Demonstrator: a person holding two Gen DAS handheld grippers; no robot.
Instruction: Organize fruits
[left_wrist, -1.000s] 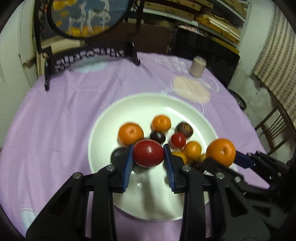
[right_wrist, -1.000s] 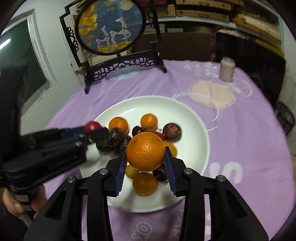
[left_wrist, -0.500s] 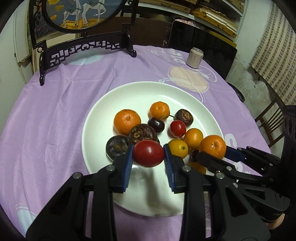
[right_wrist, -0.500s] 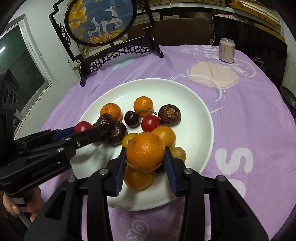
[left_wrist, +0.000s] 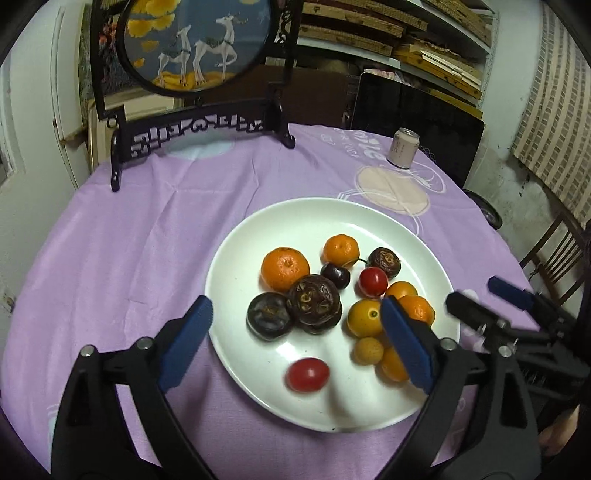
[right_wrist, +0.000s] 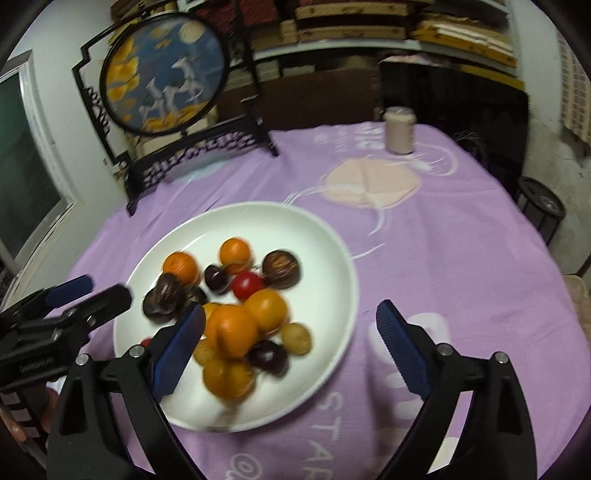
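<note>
- Left gripper (left_wrist: 295, 343): blue-padded jaws opening, spread wide, nothing pressed between the pads.
- Small red cherry tomato (left_wrist: 307, 374), clamped in that claw half a second back, now loose on the near part of the round white ceramic plate (left_wrist: 280, 229), below the gap between the fingers and slightly blurred, so likely just landed or rolling.
- Right gripper (right_wrist: 290, 343): jaws likewise opening, wide apart, empty.
- Round orange mandarin (right_wrist: 232, 330), pinched there a moment earlier, now blurred on top of the orange and yellow fruits heaped at the plate's near side, just beside the left blue pad; touching it or not, cannot tell.
- Both drops made at the same time, both onto the plate rather than the purple printed tablecloth (left_wrist: 155, 221).
- Judged meaning for the task: two more fruits delivered; every fruit in sight gathered on the plate, none seen on the cloth.
- Dark wrinkled fruits (left_wrist: 314, 304) grouped centre-left, mandarins behind, second tomato (left_wrist: 373, 282) and dark cherry (left_wrist: 335, 276) mid-plate.
- Risk, as a guess: mandarin perched on a heap, could roll toward the rim.
- Pale drink can (left_wrist: 403, 148) and black carved stand with round deer picture (left_wrist: 192, 48) well apart at the far edge of the table, untouched.
</note>
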